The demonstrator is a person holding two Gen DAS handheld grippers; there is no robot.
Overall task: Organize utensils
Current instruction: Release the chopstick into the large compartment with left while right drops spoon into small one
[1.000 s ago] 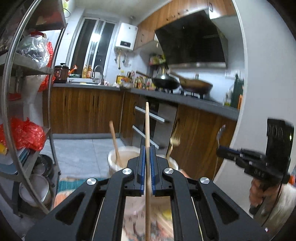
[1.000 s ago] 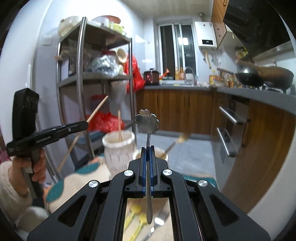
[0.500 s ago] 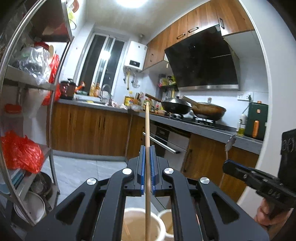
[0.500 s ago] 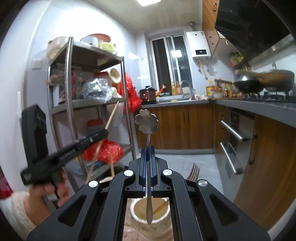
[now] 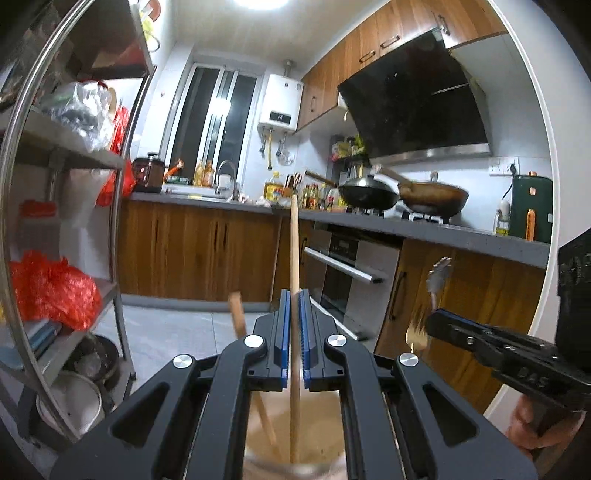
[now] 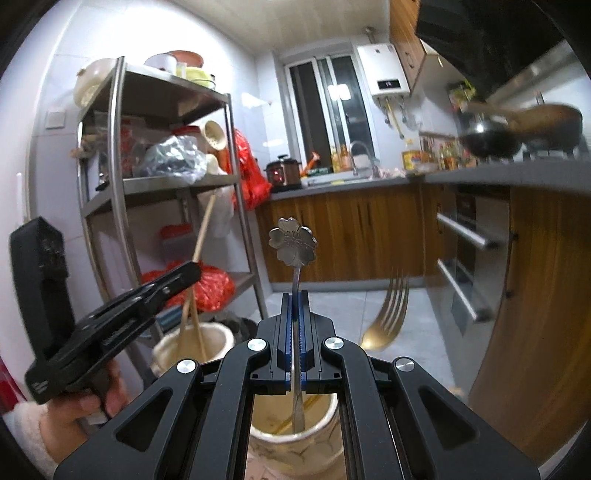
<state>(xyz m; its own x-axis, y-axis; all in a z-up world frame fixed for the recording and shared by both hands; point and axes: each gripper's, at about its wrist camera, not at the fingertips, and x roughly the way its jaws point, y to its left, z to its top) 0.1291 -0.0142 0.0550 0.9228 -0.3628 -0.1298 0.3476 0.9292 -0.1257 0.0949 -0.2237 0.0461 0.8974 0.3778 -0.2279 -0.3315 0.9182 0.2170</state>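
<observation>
A ceiling lamp [image 5: 260,3] lights the kitchen brightly; fisheye distortion bends edges; the fork [image 6: 386,314] and woks [image 6: 517,127] show motion blur.

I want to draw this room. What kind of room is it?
A home kitchen: woks sit on the stove under a range hood, and a sink tap stands by the window.

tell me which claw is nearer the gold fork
Right. The right claw is just left of the gold fork; the left claw holds a wooden chopstick farther left.
</observation>
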